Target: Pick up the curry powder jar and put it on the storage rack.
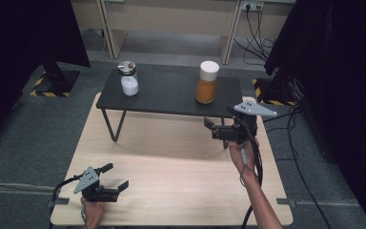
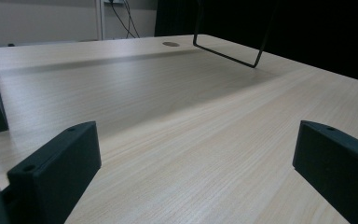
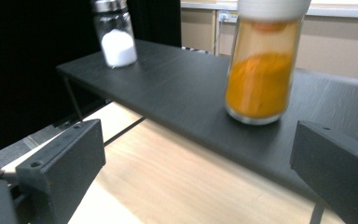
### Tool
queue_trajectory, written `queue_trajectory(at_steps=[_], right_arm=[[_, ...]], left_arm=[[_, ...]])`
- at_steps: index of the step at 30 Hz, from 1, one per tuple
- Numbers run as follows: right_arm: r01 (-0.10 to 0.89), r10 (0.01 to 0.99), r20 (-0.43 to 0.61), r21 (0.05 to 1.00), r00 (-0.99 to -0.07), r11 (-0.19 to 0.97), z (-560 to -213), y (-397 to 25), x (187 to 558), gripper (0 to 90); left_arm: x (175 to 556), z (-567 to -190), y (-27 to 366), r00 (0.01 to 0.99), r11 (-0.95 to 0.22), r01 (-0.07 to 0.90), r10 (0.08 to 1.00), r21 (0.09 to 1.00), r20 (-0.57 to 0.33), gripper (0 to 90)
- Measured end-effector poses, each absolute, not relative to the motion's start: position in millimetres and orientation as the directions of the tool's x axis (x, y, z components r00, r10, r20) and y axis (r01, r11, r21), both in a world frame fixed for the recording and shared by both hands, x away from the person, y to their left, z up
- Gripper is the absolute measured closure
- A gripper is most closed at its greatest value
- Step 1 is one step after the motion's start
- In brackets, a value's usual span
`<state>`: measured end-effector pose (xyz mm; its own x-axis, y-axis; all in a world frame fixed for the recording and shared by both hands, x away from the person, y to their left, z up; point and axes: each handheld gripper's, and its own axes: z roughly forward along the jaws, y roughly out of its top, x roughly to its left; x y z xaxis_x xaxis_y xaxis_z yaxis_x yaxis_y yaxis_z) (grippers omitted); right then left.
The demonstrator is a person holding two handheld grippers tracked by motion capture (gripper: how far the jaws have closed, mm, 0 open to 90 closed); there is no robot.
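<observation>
Right gripper [image 1: 208,128] jaws spread wide, empty, near orange spice jar [image 1: 207,82] upright on black shelf [image 1: 171,98]. Advice: level jaws with jar body, straddle below white cap, close gently. Left gripper [image 1: 117,178] released, idle over wooden surface [image 1: 171,167].

Orange spice jar [image 3: 260,70] blurred, lid cut off at top (right gripper view), salt shaker [image 3: 115,32] lid cropped too
</observation>
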<state>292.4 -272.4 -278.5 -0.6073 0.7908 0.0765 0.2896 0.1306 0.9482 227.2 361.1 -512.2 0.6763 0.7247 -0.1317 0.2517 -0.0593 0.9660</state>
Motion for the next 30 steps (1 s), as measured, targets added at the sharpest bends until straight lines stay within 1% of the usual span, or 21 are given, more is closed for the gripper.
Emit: queue_trajectory(at_steps=[1, 2, 5, 6, 11, 13, 16, 17, 18, 19, 21, 22, 23, 27, 28, 30], right_arm=[[0.29, 0.791, 0.077, 0.948, -0.607, 0.131, -278.5, -272.4, 292.4, 3.1], [0.281, 0.791, 0.072, 0.951, -0.607, 0.128, -289.4, -275.1, 281.9, 3.0], [0.274, 0.78, 0.084, 0.955, -0.62, 0.114, -308.7, -282.6, 270.3, 2.8], [0.269, 0.775, 0.084, 0.956, -0.627, 0.114, -319.9, -286.5, 264.5, 2.8], [0.245, 0.769, 0.049, 0.959, -0.637, 0.141, -357.8, -294.2, 248.1, 2.1], [0.253, 0.774, 0.055, 0.957, -0.631, 0.138, -377.3, -296.4, 241.5, 2.1], [0.289, 0.779, 0.091, 0.95, -0.621, 0.119, -401.1, -300.0, 236.4, 2.1], [0.289, 0.779, 0.091, 0.95, -0.621, 0.119, -401.1, -300.0, 236.4, 2.1], [0.301, 0.782, 0.104, 0.947, -0.615, 0.11, -416.0, -302.1, 233.5, 2.1], [0.301, 0.782, 0.104, 0.947, -0.615, 0.11, -416.0, -302.1, 233.5, 2.1], [0.312, 0.785, 0.124, 0.946, -0.607, 0.092, -433.9, -305.4, 229.9, 2.1], [0.312, 0.785, 0.124, 0.946, -0.607, 0.092, -433.9, -305.4, 229.9, 2.1], [0.31, 0.789, 0.128, 0.947, -0.601, 0.082, -443.4, -307.0, 227.1, 2.1], [0.297, 0.792, 0.126, 0.952, -0.597, 0.073, -461.6, -309.8, 221.7, 2.1], [0.297, 0.792, 0.126, 0.952, -0.597, 0.073, -461.6, -309.8, 221.7, 2.1], [0.288, 0.796, 0.131, 0.956, -0.592, 0.057, -474.4, -310.6, 218.9, 2.1]], left_arm=[[227.2, -512.2, 361.1, 0.676, -0.059, 0.252, 0.725, 0.966, -0.132, 0.2], [227.2, -512.2, 361.1, 0.676, -0.06, 0.252, 0.725, 0.966, -0.132, 0.2], [227.1, -512.1, 361.2, 0.678, -0.062, 0.251, 0.724, 0.966, -0.13, 0.2], [226.9, -512.1, 361.1, 0.677, -0.061, 0.251, 0.724, 0.966, -0.13, 0.2], [226.6, -512.2, 361.0, 0.677, -0.061, 0.25, 0.724, 0.966, -0.13, 0.2], [226.6, -512.1, 360.9, 0.677, -0.062, 0.251, 0.725, 0.966, -0.13, 0.2], [226.5, -512.0, 360.9, 0.677, -0.062, 0.252, 0.725, 0.966, -0.13, 0.1], [226.5, -512.0, 360.9, 0.677, -0.062, 0.252, 0.725, 0.966, -0.13, 0.1], [226.6, -512.0, 360.9, 0.677, -0.062, 0.252, 0.725, 0.966, -0.13, 0.1], [226.6, -512.0, 360.9, 0.677, -0.062, 0.252, 0.725, 0.966, -0.13, 0.1], [226.7, -511.9, 360.8, 0.677, -0.062, 0.253, 0.725, 0.966, -0.13, 0.1], [226.7, -511.9, 360.8, 0.677, -0.062, 0.253, 0.725, 0.966, -0.13, 0.1], [226.8, -511.9, 360.8, 0.677, -0.063, 0.254, 0.725, 0.965, -0.131, 0.1], [226.9, -511.9, 360.7, 0.677, -0.063, 0.254, 0.725, 0.965, -0.131, 0.1], [226.9, -511.9, 360.7, 0.677, -0.063, 0.254, 0.725, 0.965, -0.131, 0.1], [227.0, -511.7, 360.7, 0.677, -0.063, 0.255, 0.724, 0.965, -0.132, 0.1]])
